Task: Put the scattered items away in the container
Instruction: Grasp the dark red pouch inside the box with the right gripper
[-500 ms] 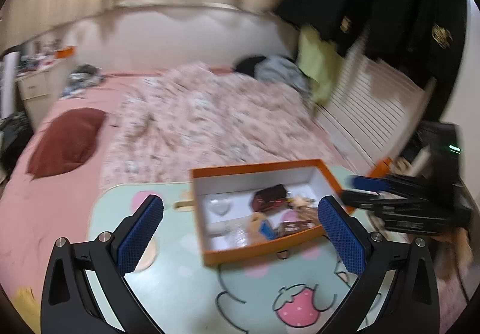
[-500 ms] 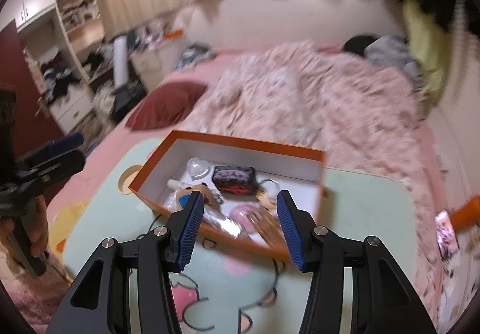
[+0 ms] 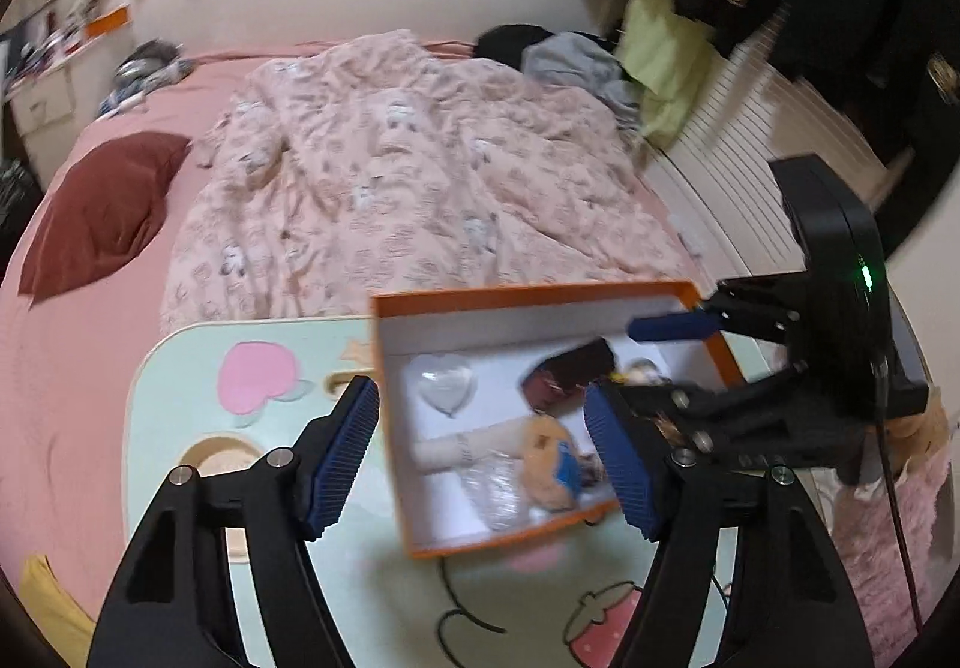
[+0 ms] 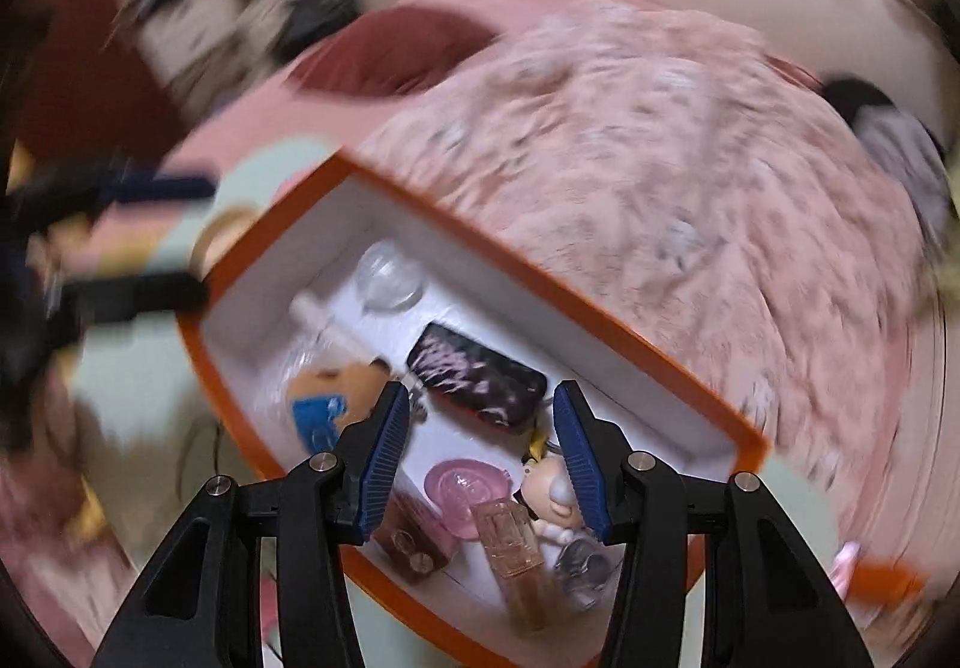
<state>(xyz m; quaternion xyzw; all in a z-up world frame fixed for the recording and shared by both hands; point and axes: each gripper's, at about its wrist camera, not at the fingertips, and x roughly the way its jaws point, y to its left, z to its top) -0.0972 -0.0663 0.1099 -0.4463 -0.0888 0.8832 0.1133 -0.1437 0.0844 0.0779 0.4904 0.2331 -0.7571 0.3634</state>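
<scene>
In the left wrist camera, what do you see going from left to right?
Dark red pillow → pink heart picture on the mint table → clear heart-shaped dish in the orange box → the other black gripper on the right.

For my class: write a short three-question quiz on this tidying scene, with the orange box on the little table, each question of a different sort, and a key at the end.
1. True or false: the orange box is empty.
2. Multiple choice: where does the clear heart-shaped piece lie? A) on the bed B) inside the box C) between the left gripper's fingers
3. Short answer: what is the right gripper holding?

Key: 1. False; it holds a dark pouch, a plush toy, a pink disc and other small things. 2. B. 3. Nothing; its jaws stand apart above the box contents.
</scene>
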